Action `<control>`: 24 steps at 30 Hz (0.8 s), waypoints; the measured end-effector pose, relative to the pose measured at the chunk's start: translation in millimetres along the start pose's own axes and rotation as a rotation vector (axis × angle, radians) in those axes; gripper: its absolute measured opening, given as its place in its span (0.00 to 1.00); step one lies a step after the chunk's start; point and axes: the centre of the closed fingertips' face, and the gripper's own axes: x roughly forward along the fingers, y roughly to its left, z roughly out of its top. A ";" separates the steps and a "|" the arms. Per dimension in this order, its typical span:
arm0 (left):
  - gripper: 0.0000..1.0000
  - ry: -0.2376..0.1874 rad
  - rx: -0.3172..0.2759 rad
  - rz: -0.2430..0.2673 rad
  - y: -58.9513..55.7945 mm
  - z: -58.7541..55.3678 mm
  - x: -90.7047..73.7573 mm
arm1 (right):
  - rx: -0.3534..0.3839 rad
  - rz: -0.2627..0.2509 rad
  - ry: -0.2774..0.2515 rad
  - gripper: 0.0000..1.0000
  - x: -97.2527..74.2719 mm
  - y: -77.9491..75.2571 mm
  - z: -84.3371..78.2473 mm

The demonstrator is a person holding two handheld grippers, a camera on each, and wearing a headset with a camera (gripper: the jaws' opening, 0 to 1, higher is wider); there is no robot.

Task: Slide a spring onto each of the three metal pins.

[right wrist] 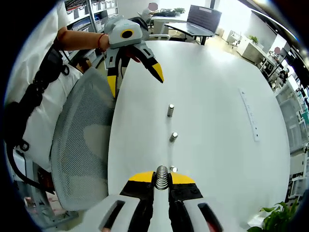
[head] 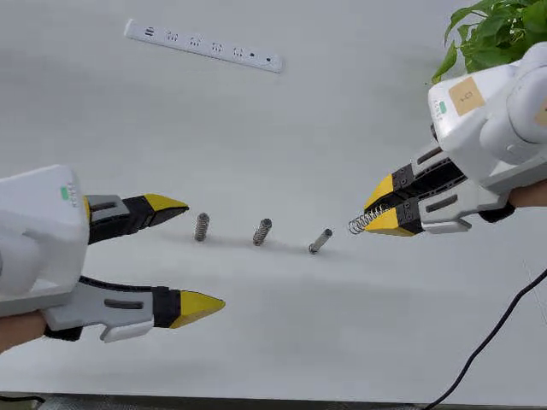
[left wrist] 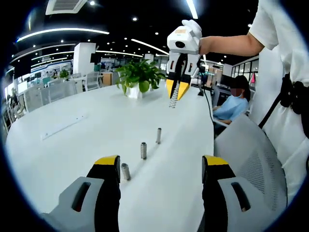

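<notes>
Three short metal pins stand in a row on the white table. The left pin (head: 202,226) and the middle pin (head: 262,231) each wear a spring. The right pin (head: 320,241) is bare metal. Just right of it, my right gripper (head: 373,215) is shut on a loose spring (head: 364,221) that sticks out from its yellow tips towards the bare pin. In the right gripper view the spring (right wrist: 161,177) sits end-on between the jaws, with the nearest pin (right wrist: 173,169) right behind it. My left gripper (head: 192,254) hangs open, holding nothing, left of the row.
A white power strip (head: 203,45) lies at the far side of the table. A green plant (head: 496,30) stands at the back right. A black cable (head: 487,342) crosses the near right corner. A grey mesh chair (right wrist: 79,145) stands by the table edge.
</notes>
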 end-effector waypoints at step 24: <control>0.89 -0.056 -0.080 -0.001 19.3 -13.2 -2.9 | 0.032 0.032 0.094 0.07 61.1 -24.5 -19.7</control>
